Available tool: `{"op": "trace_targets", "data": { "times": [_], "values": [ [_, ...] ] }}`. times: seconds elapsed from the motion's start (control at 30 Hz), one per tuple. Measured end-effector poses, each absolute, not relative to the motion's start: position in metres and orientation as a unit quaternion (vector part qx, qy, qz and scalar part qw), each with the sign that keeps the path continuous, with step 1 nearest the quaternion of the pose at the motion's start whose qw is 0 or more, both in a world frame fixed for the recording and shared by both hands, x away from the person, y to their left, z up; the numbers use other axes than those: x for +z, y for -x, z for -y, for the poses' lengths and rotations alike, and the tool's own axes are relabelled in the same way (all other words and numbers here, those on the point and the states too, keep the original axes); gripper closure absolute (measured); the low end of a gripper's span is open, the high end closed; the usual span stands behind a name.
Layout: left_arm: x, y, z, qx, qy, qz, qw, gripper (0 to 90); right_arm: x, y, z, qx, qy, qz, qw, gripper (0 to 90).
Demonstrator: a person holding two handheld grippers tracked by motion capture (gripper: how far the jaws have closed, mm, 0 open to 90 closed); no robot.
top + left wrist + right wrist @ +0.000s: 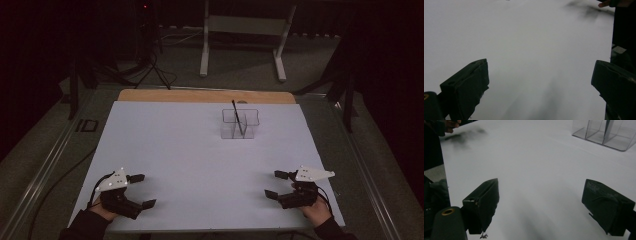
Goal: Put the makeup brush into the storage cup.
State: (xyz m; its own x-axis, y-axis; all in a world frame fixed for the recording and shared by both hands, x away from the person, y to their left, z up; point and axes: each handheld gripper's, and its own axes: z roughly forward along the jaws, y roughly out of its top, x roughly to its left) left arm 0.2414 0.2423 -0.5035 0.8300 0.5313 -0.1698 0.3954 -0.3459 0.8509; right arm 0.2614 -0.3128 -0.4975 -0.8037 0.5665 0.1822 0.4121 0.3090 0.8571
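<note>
Pen (238, 117), a thin dark stick, stands tilted in the clear plastic organizer (240, 123) just above and right of the middle of the high view, leaning against the divider between its compartments; I take it for a pen, though the frame is too dim and small to be sure. In the right gripper view the organizer (596, 135) sits at the upper right corner, with the dark stick (607, 126) rising out of the top edge.

Both tools rest low on the white table cover (200, 150), well apart from the organizer. The left gripper (142, 192) lies in the lower left of the high view, the right gripper (275, 184) in the lower right, each held by a hand coming in from the bottom edge. Jaws on both are spread wide with nothing between them; each gripper view shows bare white cover in the gap.

My reading is that the work stands at its starting pose, with no reach begun. The next move probably calls for one gripper, likely the right since the organizer lies nearer its side, to travel toward the upper middle of the frame, come in above the organizer's rim, and close on the free upper part of the pen. The walls are clear and thin, so the approach should avoid nudging the organizer; the other gripper could steady it.
</note>
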Motion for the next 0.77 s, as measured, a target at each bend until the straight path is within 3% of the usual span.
{"op": "trace_targets", "data": {
  "times": [0.77],
  "values": [
    [-0.505,-0.238,-0.254,0.081,-0.809,-0.3,0.499,2.5,-0.499,-0.261,0.323,0.504,-0.319,-0.797,0.089,14.5]
  ]
}}
